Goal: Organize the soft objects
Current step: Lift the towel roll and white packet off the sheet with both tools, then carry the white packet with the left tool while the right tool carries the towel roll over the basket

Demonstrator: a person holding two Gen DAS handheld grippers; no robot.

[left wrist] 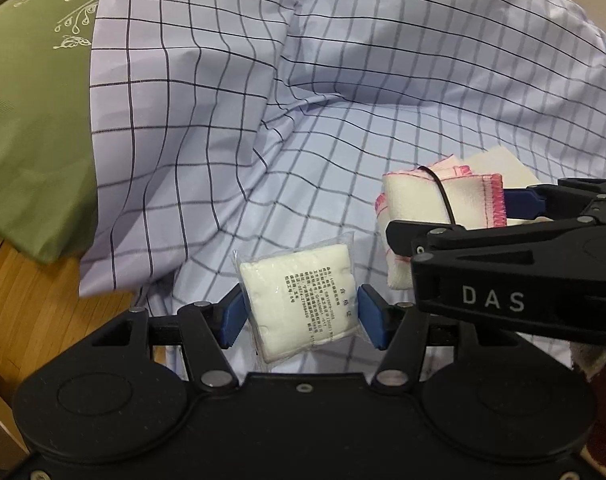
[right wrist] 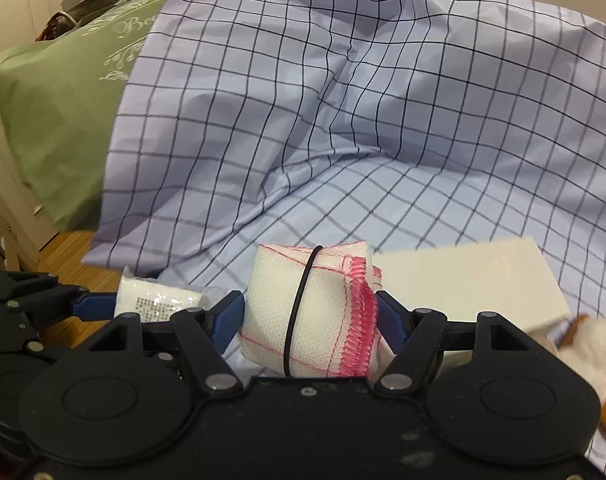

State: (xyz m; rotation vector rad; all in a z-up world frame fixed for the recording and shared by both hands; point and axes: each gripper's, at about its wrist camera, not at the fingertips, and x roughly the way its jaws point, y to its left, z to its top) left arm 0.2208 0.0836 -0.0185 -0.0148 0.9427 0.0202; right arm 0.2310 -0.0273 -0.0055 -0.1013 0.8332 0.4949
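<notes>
Sealed pack (left wrist: 299, 300) left of banded cloth bundle (left wrist: 443, 196), above checked sheet (left wrist: 343, 80).

Right gripper (right wrist: 310, 316) fingers clamp a pink-edged cloth bundle (right wrist: 323, 312) above the checked bedsheet (right wrist: 343, 120)

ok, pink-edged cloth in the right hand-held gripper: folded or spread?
Folded: the cloth is a thick bundle with a black band round it.

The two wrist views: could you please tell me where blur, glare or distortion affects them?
Left wrist view: fisheye bends the checked sheet; plastic glare on the sealed white packet, print legible. Right wrist view: the cloth bundle sharp, the brown-and-white thing at right smeared.
</notes>
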